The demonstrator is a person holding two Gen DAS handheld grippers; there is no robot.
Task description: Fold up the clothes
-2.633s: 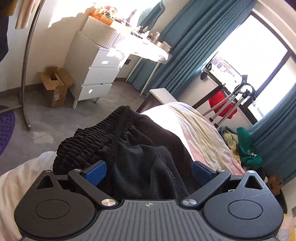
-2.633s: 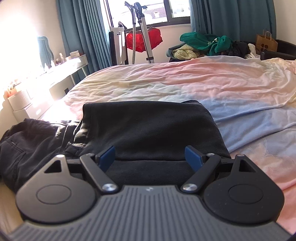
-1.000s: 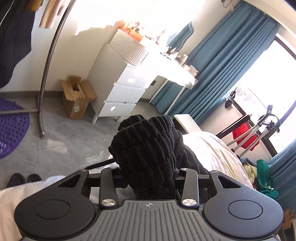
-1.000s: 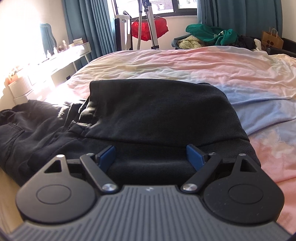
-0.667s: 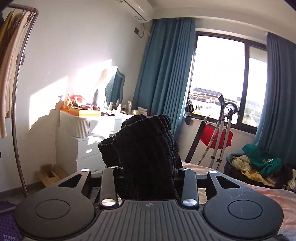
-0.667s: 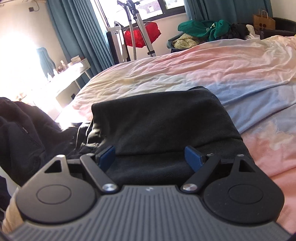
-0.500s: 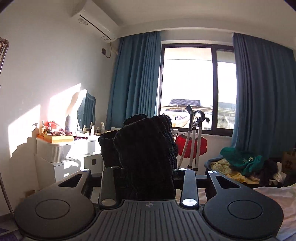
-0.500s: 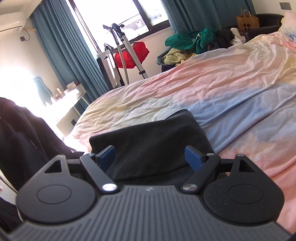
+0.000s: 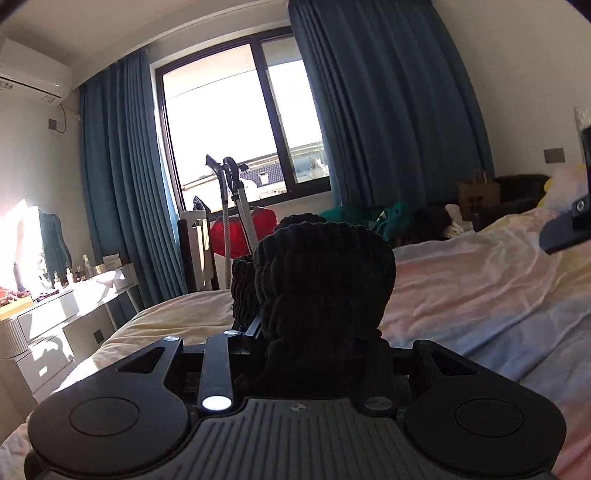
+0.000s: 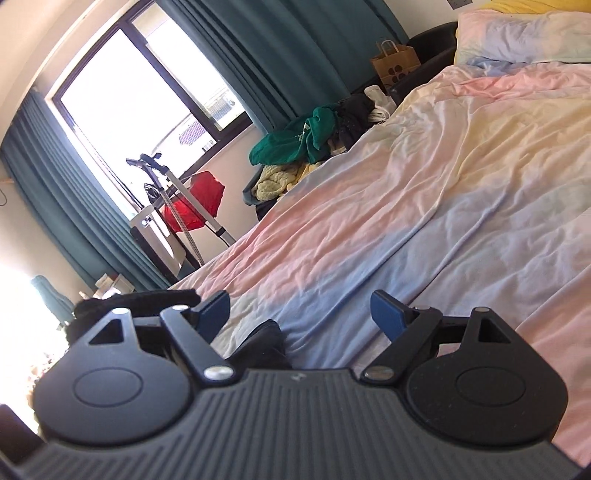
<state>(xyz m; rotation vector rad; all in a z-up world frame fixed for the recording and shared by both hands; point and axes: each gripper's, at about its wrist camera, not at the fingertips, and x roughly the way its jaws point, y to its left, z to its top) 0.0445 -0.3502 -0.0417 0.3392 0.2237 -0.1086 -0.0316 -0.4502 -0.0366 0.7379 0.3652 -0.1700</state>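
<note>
The black trousers' ribbed waistband (image 9: 321,280) stands bunched up between the fingers of my left gripper (image 9: 306,332), which is shut on it above the pastel bed sheet (image 9: 461,295). The rest of the trousers is hidden below the gripper body. Part of my right gripper (image 9: 569,225) shows at the right edge of the left wrist view. In its own view, my right gripper (image 10: 301,310) is open and tilted over the sheet (image 10: 424,192), with nothing between its blue pads (image 10: 388,310). A black fold of the garment (image 10: 262,347) lies just under its base, and the waistband (image 10: 136,299) shows at its left.
A heap of green and yellow clothes (image 10: 299,140) and a paper bag (image 10: 395,62) lie beyond the bed's far side. A garment steamer with red cloth (image 10: 195,199) stands by the window. A white dresser (image 9: 55,314) is left of the bed, and a pillow (image 10: 517,33) lies at its head.
My left gripper has swung with the waistband from facing the drawers round over the bed. The right gripper has lifted and rolled, and the black garment has nearly left its view.
</note>
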